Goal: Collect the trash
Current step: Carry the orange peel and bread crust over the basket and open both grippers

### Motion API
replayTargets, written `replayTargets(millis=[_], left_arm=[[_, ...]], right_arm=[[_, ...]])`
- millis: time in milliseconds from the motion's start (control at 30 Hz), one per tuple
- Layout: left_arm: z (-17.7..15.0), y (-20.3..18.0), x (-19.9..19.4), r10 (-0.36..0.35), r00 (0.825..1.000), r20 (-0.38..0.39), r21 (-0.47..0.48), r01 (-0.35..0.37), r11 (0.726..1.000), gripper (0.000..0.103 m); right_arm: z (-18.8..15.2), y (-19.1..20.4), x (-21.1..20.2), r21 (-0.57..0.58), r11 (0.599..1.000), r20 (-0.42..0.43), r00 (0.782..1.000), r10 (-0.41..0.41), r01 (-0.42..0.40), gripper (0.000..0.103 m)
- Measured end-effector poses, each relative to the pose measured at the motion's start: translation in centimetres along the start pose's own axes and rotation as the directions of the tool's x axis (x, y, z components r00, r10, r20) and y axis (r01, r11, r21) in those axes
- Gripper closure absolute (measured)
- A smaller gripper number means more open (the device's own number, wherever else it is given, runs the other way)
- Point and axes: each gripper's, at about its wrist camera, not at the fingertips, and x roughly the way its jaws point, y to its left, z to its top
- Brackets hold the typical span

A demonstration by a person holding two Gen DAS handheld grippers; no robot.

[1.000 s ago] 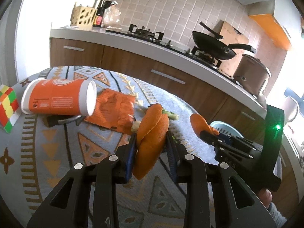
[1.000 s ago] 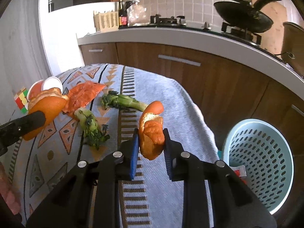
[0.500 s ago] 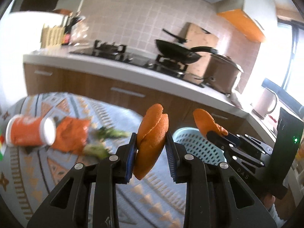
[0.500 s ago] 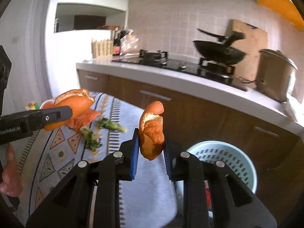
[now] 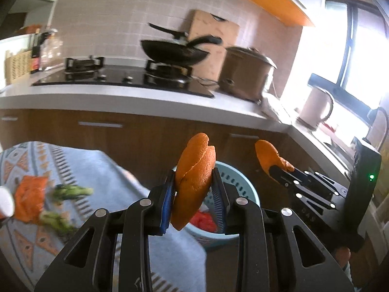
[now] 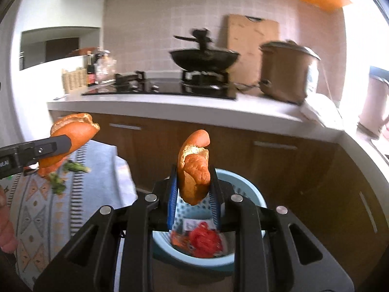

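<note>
Your left tool [image 5: 194,192] is clamped on a big piece of orange peel [image 5: 194,180], jaws only as far apart as the peel is thick, with the peel standing up tall between the blue pads. Your right tool [image 6: 194,189] has hold of a smaller orange peel piece [image 6: 194,170] the same way, curled with the pale inside showing (that one also shows up off to the right in the left camera, pinched at the tool's tip). Both tools are up in the air in front of the brown kitchen cabinets, side by side, and the light blue basket [image 6: 257,197] sits on the floor right below and ahead of the right tool, with red and orange wrappers [image 6: 204,238] already in the bottom. In the left view the basket [image 5: 245,182] peeks out from behind the peel. Over on the left, the bench with the patterned cloth [image 5: 97,170] has the green veg scraps [image 5: 70,192] and an orange packet [image 5: 29,199] lying on it, a bit blurry
</note>
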Motion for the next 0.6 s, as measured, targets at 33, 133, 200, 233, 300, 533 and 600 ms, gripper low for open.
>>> replayTargets(millis=[33,133,200,233,300,533,600], left_arm=[[0.0,-0.6,0.8,-0.005,1.000,-0.013,0.008,0.005,1.000,0.075],[-0.3,-1.5,2.9,-0.023,0.998,-0.057,0.018,0.024,1.000,0.075],[-0.5,-2.1,4.3,-0.041,0.995,-0.090,0.015,0.042,0.999,0.075],[-0.6,-2.4,5.2,-0.049,0.993,-0.109,0.012,0.051,0.999,0.075],[-0.9,-2.7,6.7,-0.064,0.988,-0.141,0.003,0.065,0.998,0.075],[-2.5,-2.9,10.9,-0.088,0.966,-0.242,-0.032,0.082,0.996,0.074],[-2.7,-2.9,11.6,-0.081,0.963,-0.259,-0.036,0.074,0.997,0.074]], right_arm=[[-0.2,-0.4,0.4,0.013,1.000,-0.015,1.000,-0.003,0.003,0.082],[-1.4,-2.2,1.8,0.065,0.998,-0.082,0.997,-0.002,0.007,0.082],[-2.2,-3.5,2.9,0.104,0.995,-0.136,0.991,0.009,0.005,0.082],[-2.5,-3.9,3.3,0.115,0.993,-0.155,0.988,0.013,0.005,0.082],[-3.2,-4.8,4.5,0.138,0.990,-0.205,0.979,0.017,0.012,0.082],[-5.2,-6.1,8.2,0.213,0.977,-0.342,0.937,0.079,-0.005,0.082],[-5.5,-6.1,9.1,0.226,0.974,-0.368,0.925,0.091,-0.005,0.082]])
